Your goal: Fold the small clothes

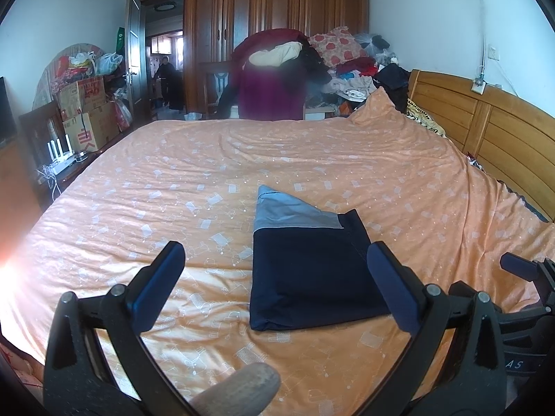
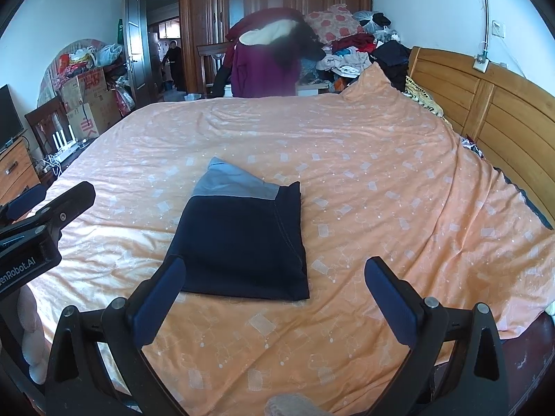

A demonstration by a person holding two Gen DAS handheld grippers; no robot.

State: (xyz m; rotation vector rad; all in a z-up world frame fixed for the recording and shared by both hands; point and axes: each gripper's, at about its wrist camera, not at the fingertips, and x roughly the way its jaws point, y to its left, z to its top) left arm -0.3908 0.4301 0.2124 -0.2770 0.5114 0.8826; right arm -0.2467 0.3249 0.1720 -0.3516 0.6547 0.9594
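Shorts (image 1: 305, 270), navy with a grey band, lie folded flat on the orange bedspread (image 1: 173, 180). Left gripper (image 1: 277, 277) and right gripper (image 2: 274, 287) hover just short of them, both spread wide, holding nothing

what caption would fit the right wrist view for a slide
Open right gripper above a folded navy garment with a grey band lying on the orange patterned bedsheet, open left gripper alongside.

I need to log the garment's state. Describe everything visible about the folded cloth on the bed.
The folded garment is mostly dark navy, with a lighter grey-blue band at its far end tapering to a point. It looks like soft knit fabric with a stitched seam along its right edge. It lies flat on the orange bedsheet, folded into a compact block. Neither tool grips it; both are open.
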